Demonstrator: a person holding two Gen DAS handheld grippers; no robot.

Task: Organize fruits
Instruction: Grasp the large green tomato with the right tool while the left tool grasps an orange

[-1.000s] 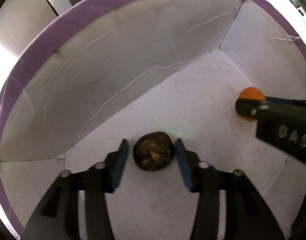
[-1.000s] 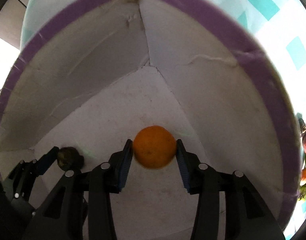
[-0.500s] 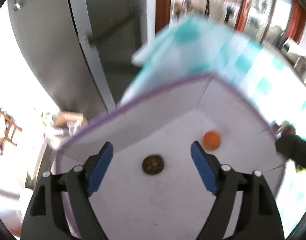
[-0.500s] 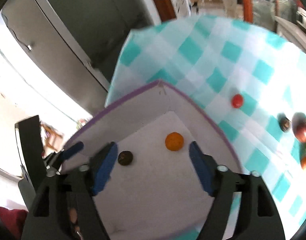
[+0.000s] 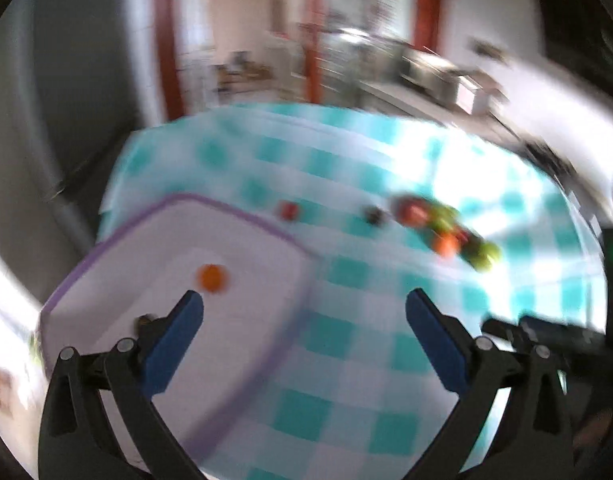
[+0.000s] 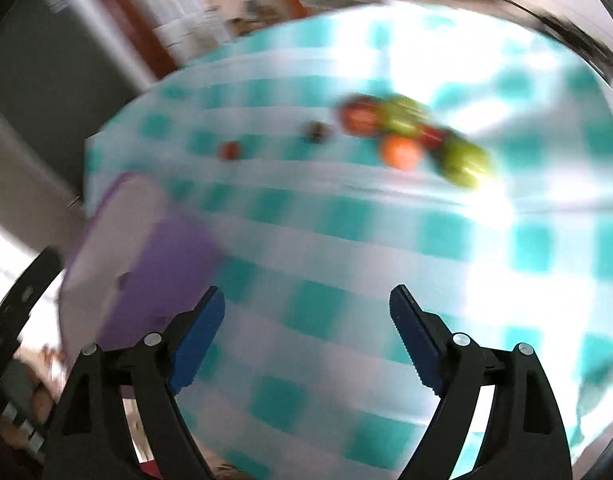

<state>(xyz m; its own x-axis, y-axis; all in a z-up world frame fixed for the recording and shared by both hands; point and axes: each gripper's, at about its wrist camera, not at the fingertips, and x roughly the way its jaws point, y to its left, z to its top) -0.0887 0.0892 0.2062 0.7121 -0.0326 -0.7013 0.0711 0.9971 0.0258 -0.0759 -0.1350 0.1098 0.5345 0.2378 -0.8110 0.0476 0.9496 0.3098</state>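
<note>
**fruitbot_fan:** Two fruits are sitting in the purple-rimmed box (image 5: 106, 264) now, the orange one (image 5: 212, 278) plus a dark one (image 5: 144, 321) that's peeking out behind the left gripper's (image 5: 304, 314) finger. A second ago each gripper was still pinching its fruit down on the box floor; now both are pulling up and away over the checked cloth (image 5: 346, 360). So that's two drops done, and I'm guessing they're heading for the next pair.

**umi_tinkerer:** Yep. Left jaws are opening about as wide as they go, nothing between them. Right gripper (image 6: 306, 308) is opening too, a bit less wide, also empty, just cloth under it.

**fruitbot_fan:** And the rest is waiting toward the worktop's far edge: a red one (image 6: 230, 151) and a small dark one (image 6: 316, 131) lying apart, then a bunched pile (image 6: 414, 136) of red, green and orange. Too blurry for counting that pile.
</note>
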